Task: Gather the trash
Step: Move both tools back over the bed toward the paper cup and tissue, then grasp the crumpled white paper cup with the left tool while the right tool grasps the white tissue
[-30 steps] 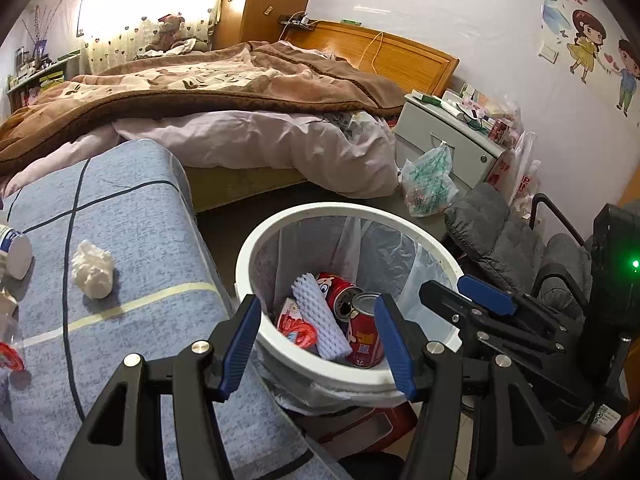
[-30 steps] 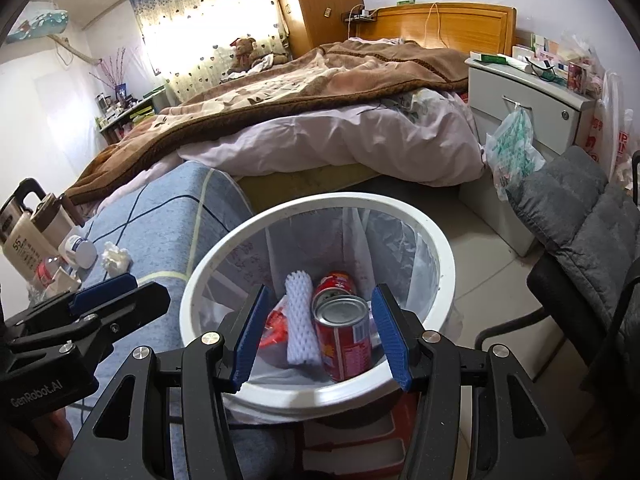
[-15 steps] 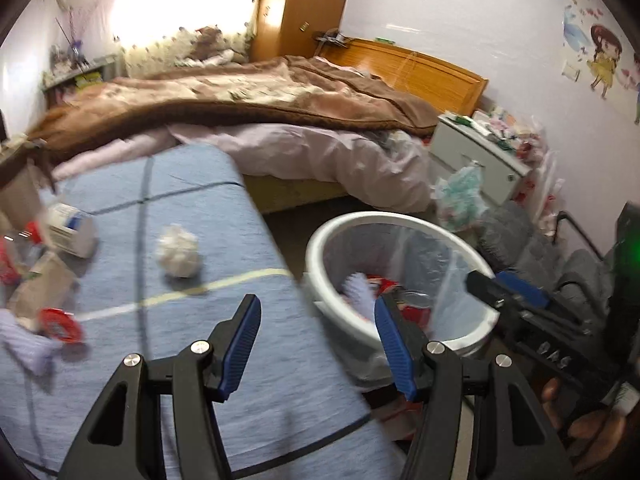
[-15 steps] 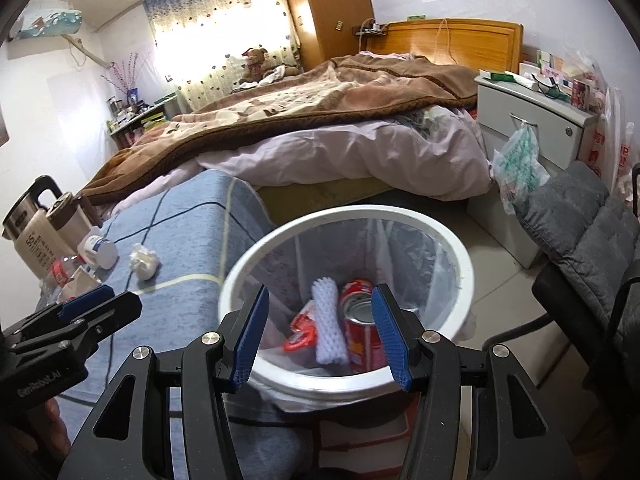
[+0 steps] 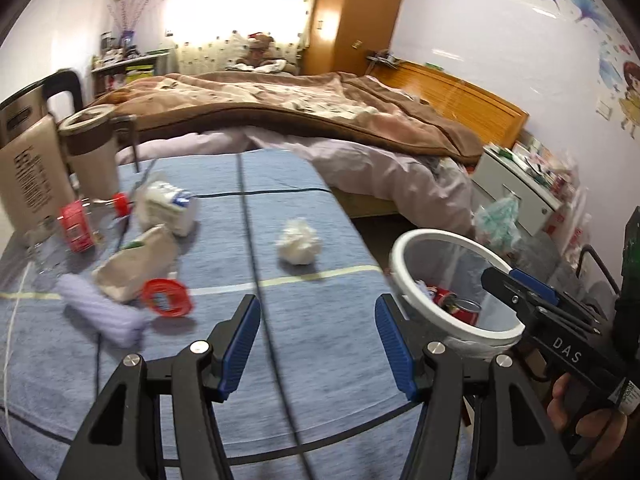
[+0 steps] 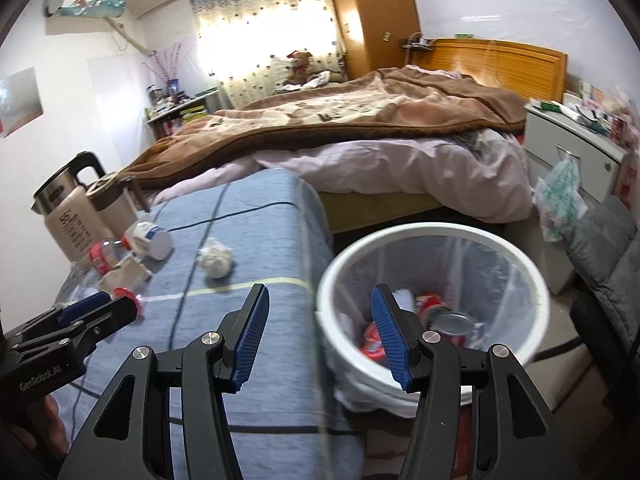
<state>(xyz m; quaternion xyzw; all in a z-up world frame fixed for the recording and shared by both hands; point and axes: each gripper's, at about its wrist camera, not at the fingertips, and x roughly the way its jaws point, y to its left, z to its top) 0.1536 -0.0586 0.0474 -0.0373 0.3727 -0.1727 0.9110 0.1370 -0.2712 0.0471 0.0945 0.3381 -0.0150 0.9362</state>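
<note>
My left gripper point(image 5: 318, 342) is open and empty above the blue cloth-covered table point(image 5: 312, 360). Ahead of it lie a crumpled white tissue point(image 5: 299, 241), a red ring point(image 5: 166, 297), a white foam sleeve point(image 5: 102, 314), a crumpled paper bag point(image 5: 138, 262) and a white tub point(image 5: 168, 208). My right gripper point(image 6: 318, 338) is open and empty over the table's right edge, beside the white bin point(image 6: 520, 264). The bin point(image 5: 400, 248) holds a red can point(image 6: 450, 322) and wrappers. The tissue point(image 6: 216, 258) also shows in the right wrist view.
A kettle point(image 5: 28, 160) and a mug point(image 5: 94, 152) stand at the table's back left, with a small red carton point(image 5: 76, 222) near them. A bed point(image 5: 320, 128) lies behind. A white nightstand point(image 6: 576, 152) and a grey chair point(image 6: 608, 240) sit right of the bin.
Both grippers have swung left, away from over the bin toward the table. The trash on the cloth has come into the left wrist view. Neither jaw opening has changed.
</note>
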